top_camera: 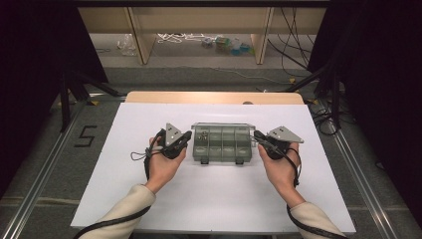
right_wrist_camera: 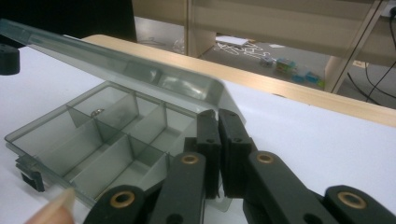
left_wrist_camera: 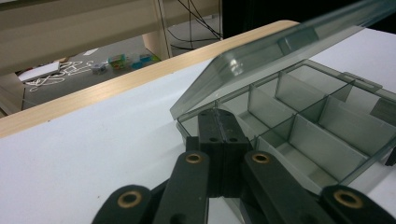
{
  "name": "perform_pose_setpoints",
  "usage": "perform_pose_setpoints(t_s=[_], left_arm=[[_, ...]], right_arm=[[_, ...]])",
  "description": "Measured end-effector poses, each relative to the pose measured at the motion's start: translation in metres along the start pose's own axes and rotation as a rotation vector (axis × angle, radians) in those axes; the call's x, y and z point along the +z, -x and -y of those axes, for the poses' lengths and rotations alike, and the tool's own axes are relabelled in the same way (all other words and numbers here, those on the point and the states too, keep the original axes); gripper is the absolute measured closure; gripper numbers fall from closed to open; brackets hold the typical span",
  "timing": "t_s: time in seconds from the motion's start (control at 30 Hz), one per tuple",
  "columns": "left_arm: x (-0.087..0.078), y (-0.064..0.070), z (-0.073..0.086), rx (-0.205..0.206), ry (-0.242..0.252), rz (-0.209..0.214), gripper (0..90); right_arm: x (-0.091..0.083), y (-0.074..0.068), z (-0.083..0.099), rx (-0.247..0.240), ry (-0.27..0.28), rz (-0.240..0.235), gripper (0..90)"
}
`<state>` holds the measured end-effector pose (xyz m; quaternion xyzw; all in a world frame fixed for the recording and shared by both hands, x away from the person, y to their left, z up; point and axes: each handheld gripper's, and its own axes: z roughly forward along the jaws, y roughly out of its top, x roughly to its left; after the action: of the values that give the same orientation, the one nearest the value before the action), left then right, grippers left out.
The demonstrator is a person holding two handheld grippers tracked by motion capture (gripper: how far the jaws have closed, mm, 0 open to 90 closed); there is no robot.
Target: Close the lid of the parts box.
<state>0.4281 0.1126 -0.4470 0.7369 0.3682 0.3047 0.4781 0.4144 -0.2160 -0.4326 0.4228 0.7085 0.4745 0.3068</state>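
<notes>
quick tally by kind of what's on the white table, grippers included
compartment box with its lid raised: 1
grippers: 2, left gripper and right gripper
small metal piece in a box compartment: 1
total: 4

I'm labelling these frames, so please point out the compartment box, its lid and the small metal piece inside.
compartment box (top_camera: 221,149), high view, on a divider wall.
lid (left_wrist_camera: 261,51), left gripper view, on the raised clear panel.
small metal piece (right_wrist_camera: 97,111), right gripper view, on its shiny top, in a far compartment.
</notes>
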Motion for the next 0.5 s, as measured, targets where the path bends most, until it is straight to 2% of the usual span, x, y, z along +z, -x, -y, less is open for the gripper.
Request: perform_pose_setpoints(t_s=[0.2,0.5], left_arm=[[-0.006,-0.003,0.002,-0.005,0.000,0.004,90.0],[-0.014,-0.010,-0.003,-0.028,0.016,0.009,90.0]], right_arm=[[-0.004,-0.002,0.002,-0.007,-0.026,-0.007,88.3],[-0.011,0.002,0.001,0.001,-0.022,-0.015,90.0]])
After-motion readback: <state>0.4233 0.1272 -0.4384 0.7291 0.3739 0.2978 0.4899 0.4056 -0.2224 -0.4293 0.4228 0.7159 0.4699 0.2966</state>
